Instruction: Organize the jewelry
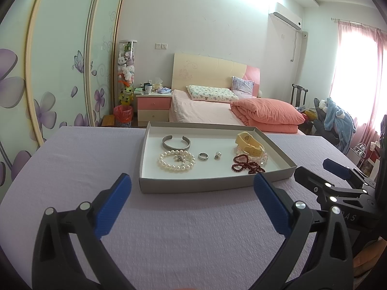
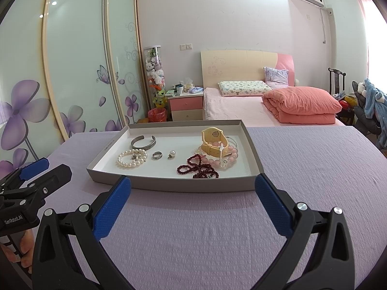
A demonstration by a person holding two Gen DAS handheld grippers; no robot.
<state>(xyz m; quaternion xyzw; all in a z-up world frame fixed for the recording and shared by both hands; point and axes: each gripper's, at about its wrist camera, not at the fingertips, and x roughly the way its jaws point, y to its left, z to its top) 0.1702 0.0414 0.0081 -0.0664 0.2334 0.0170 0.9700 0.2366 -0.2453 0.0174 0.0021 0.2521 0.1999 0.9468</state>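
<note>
Both grippers, left gripper (image 1: pixel 192 181) and right gripper (image 2: pixel 192 182), hover spread wide and empty just short of the shallow grey cardboard tray (image 2: pixel 169 185), centred on the lilac cloth-covered table (image 2: pixel 193 229), presumably choosing among the white pearl bracelet (image 2: pixel 131 157), silver cuff bangle (image 2: pixel 143 141), and the tangled dark red bead string (image 2: pixel 197 168) and yellow plastic watch (image 2: pixel 215 141) on its right.

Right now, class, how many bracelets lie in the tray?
4: silver cuff back left, pearl bracelet before it, pink bead bracelet under the yellow watch, dark red beads front.
</note>
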